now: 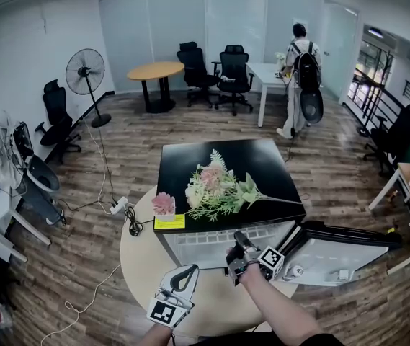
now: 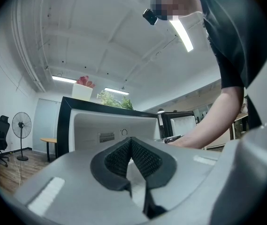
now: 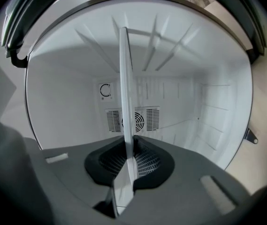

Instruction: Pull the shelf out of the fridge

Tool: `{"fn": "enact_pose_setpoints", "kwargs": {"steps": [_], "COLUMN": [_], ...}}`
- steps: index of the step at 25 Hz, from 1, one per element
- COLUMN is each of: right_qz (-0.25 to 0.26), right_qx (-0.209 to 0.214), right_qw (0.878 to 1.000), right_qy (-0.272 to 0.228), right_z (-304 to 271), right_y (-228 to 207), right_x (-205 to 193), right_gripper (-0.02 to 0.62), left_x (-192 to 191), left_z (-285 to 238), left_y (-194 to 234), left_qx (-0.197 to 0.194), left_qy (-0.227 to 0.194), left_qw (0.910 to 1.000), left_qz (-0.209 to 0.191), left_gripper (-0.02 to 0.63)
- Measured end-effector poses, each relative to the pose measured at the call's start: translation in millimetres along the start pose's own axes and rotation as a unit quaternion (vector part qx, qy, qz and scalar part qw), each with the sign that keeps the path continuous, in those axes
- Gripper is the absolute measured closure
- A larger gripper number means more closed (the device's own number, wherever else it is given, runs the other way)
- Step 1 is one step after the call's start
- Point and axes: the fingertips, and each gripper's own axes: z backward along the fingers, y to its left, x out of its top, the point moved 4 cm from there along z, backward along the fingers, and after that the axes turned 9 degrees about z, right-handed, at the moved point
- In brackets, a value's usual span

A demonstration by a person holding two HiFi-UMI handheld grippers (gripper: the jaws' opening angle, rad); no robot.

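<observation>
**A:** Shelf [image 3: 125, 88] out yet?

**B:** Nope, it's fully inside the fridge [image 1: 183, 161]. Right gripper [image 3: 129, 149] is clamped on its front edge, left gripper [image 2: 132, 146] is closed and empty. Whole pull left, I'd say.

Office: black swivel chairs [image 1: 234, 69], round meeting surface [image 1: 156, 70], frosted glass partition [image 1: 176, 16], pedestal fan [image 1: 85, 71], wood-look floor [image 1: 132, 146].

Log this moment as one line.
right gripper: shut on thin white fridge shelf | left gripper: shut, empty | small black fridge: door open
</observation>
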Motion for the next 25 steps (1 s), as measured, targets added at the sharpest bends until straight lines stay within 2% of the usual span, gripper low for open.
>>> {"fn": "enact_pose_setpoints", "kwargs": {"steps": [25], "right_qz": [0.001], "right_qx": [-0.009], "right_qw": [1.0], "right_qy": [0.003], "right_z": [31], "right_y": [3], "right_x": [-12], "right_gripper": [0.56], "left_x": [7], "left_z": [7], "left_y": [-11], "left_qx": [-0.005], "left_qy": [-0.014], "left_qw": [0.9999], "left_qz": [0.003], "left_gripper": [0.606]}}
